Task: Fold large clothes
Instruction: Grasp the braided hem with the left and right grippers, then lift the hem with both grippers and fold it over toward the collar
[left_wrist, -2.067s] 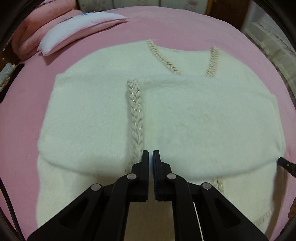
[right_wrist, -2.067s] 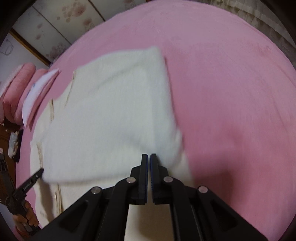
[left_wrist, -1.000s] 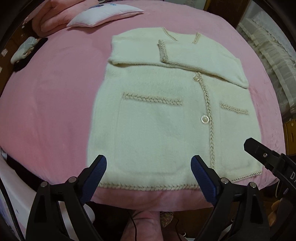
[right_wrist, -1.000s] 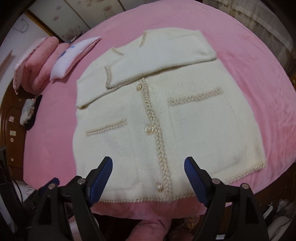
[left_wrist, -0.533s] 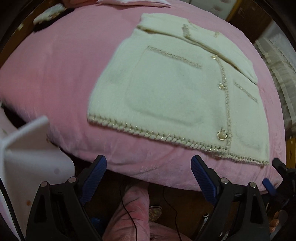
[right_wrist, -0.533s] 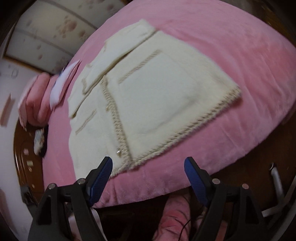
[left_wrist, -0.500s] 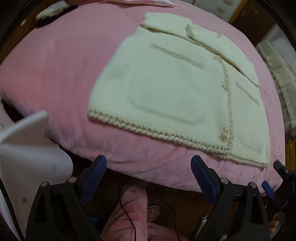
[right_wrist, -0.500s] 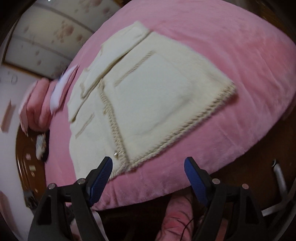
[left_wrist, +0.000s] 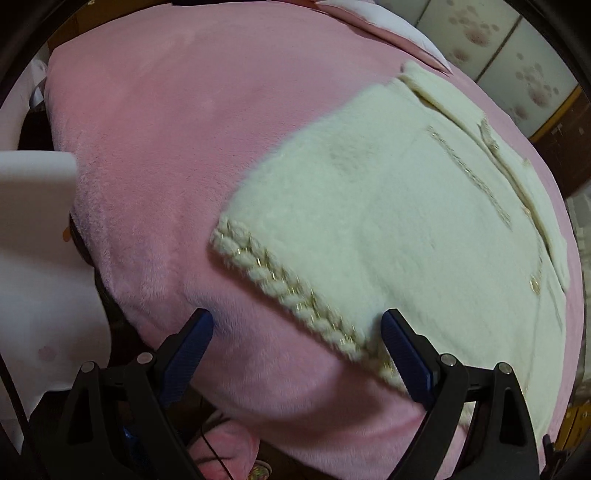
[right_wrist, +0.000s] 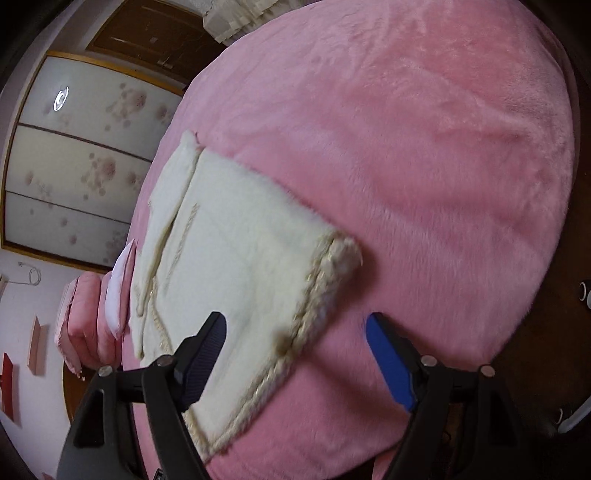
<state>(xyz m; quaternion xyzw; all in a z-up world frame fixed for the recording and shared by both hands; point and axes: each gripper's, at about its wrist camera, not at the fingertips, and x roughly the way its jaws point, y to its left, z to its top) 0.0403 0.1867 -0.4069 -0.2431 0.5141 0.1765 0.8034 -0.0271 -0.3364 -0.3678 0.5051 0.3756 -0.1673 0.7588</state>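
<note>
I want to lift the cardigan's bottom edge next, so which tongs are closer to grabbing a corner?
Probably the right tongs: the cardigan corner sits between their open jaws. The left tongs frame mostly blanket.

Two wrist views, steeply down, close, sharing cardigan hem (left_wrist: 295, 291) (right_wrist: 295, 332).

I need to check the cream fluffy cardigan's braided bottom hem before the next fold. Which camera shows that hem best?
The left wrist view: the braided bottom hem runs large across the frame, its gold-flecked plaits distinct, right up to the open left gripper. The right wrist view shows the hem blurred, with one corner flipped up.
</note>
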